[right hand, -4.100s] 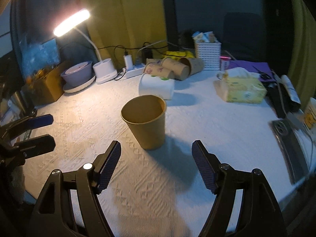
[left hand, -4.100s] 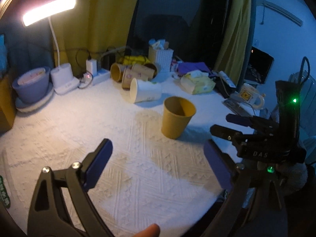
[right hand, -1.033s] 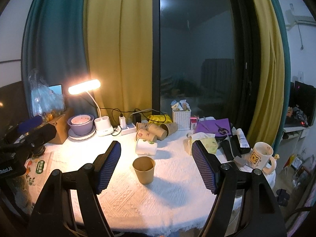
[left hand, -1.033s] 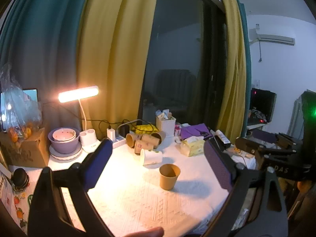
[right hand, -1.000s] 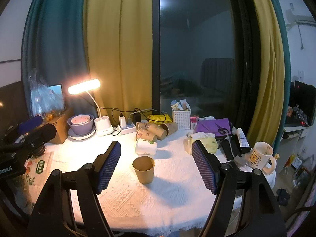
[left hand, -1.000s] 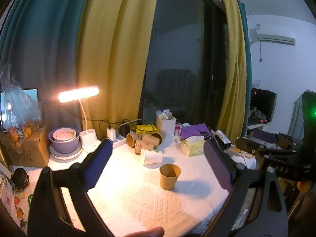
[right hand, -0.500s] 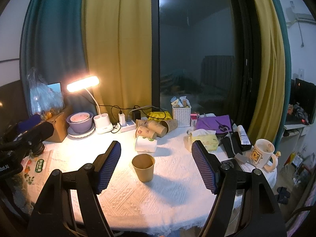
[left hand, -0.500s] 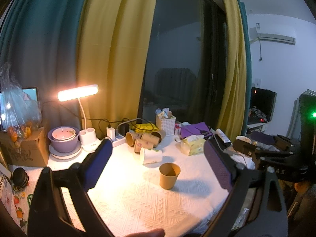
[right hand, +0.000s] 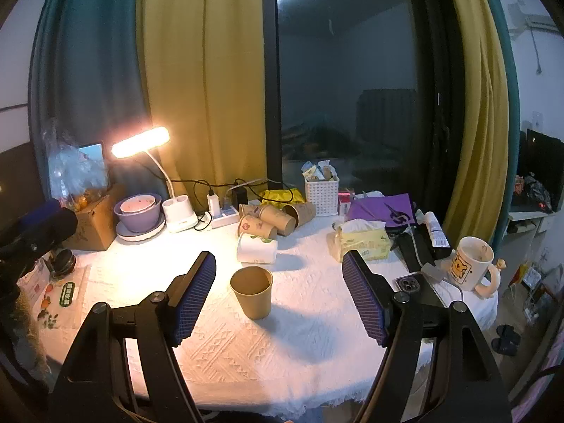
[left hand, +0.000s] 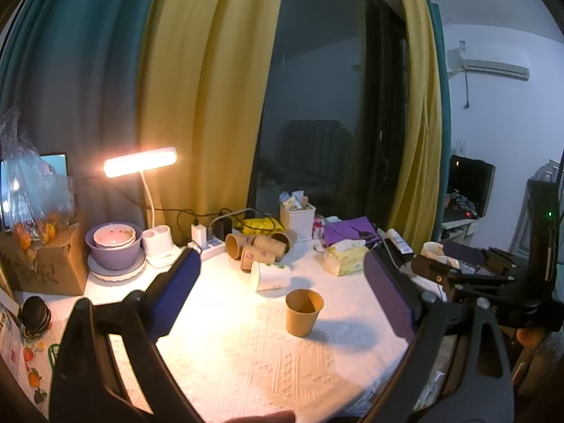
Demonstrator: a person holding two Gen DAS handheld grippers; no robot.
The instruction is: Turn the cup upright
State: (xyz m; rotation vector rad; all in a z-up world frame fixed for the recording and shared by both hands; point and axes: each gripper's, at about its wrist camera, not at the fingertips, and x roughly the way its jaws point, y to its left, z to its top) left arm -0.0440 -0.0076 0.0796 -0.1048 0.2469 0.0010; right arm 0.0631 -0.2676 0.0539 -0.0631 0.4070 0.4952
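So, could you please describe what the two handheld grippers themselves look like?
Both the left gripper and right gripper have black, angular frames with silver screws and flat blue-purple textured pads. The right one's body shows a small green light.

The cup is looking like dull brown paper. The tablecloth is showing bumpy white cloth. The mug is looking shiny and smooth.

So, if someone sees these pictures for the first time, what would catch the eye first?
Probably the glowing desk lamp at the back left, the brightest thing in view. Next, the brown paper cup standing upright alone in the middle of the white tablecloth, framed between the open right tool, with a white cup lying just behind it.
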